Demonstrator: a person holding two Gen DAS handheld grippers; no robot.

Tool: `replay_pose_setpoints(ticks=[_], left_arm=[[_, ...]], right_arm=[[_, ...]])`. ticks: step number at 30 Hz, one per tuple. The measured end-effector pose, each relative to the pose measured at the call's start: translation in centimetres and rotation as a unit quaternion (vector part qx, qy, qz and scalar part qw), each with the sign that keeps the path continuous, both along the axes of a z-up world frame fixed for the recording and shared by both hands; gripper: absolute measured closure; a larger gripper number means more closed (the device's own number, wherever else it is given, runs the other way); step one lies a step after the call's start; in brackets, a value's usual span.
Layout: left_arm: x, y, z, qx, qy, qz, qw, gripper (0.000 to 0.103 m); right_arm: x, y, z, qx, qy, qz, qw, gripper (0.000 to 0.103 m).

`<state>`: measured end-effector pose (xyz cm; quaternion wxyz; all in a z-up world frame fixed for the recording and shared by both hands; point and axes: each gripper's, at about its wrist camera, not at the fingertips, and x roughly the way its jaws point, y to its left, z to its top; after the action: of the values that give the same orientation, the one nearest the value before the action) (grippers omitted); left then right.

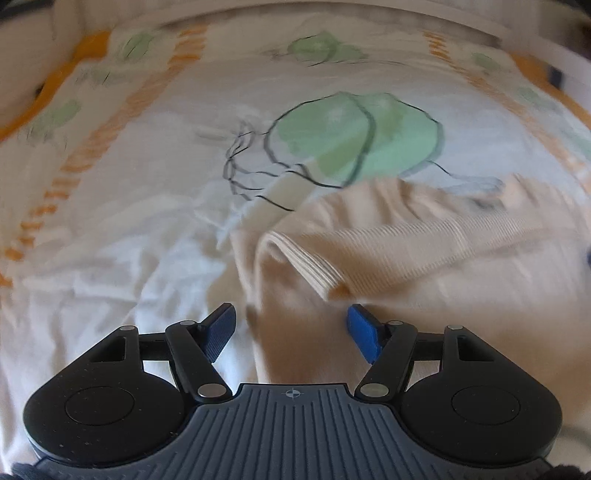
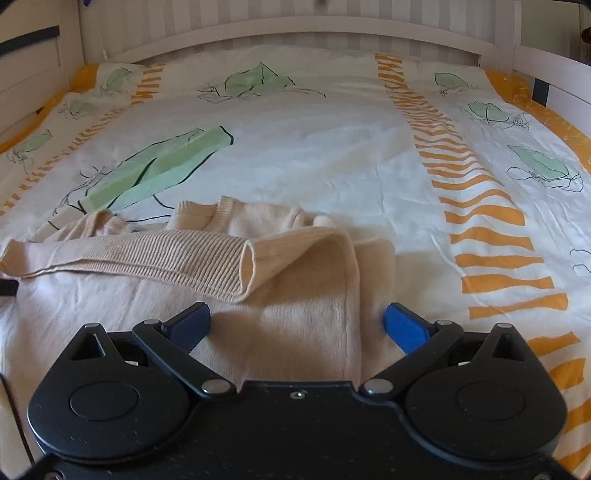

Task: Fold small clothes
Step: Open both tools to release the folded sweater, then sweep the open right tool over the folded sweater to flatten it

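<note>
A small beige knit sweater (image 2: pixel 147 288) lies on the bed cover, its ribbed hem band folded across the body and a sleeve cuff (image 2: pixel 251 266) open toward the camera. My right gripper (image 2: pixel 297 325) hovers over its right folded edge, jaws wide open, nothing pinched between the blue pads. In the left wrist view the same sweater (image 1: pixel 424 251) is blurred, with its ribbed cuff (image 1: pixel 310 266) just ahead of my left gripper (image 1: pixel 291 332). That gripper is open too, with beige cloth lying under the gap and neither pad pressing on it.
The white bed cover (image 2: pixel 314 155) has green leaf prints and orange striped bands (image 2: pixel 491 236). A white slatted headboard (image 2: pixel 295 33) runs along the far edge, with side rails at left and right.
</note>
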<state>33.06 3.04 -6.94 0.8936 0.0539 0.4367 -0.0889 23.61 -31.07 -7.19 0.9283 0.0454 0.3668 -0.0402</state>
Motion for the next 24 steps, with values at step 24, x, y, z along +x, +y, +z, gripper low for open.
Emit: replay_pose_setpoints(ticks=[24], left_arm=[[2.0,7.1,4.7,-0.065,-0.021,0.126,0.9896,0.037]], right_arm=[[4.3,7.6,4.2,-0.001,-0.023,0.016,1.000,0.002]])
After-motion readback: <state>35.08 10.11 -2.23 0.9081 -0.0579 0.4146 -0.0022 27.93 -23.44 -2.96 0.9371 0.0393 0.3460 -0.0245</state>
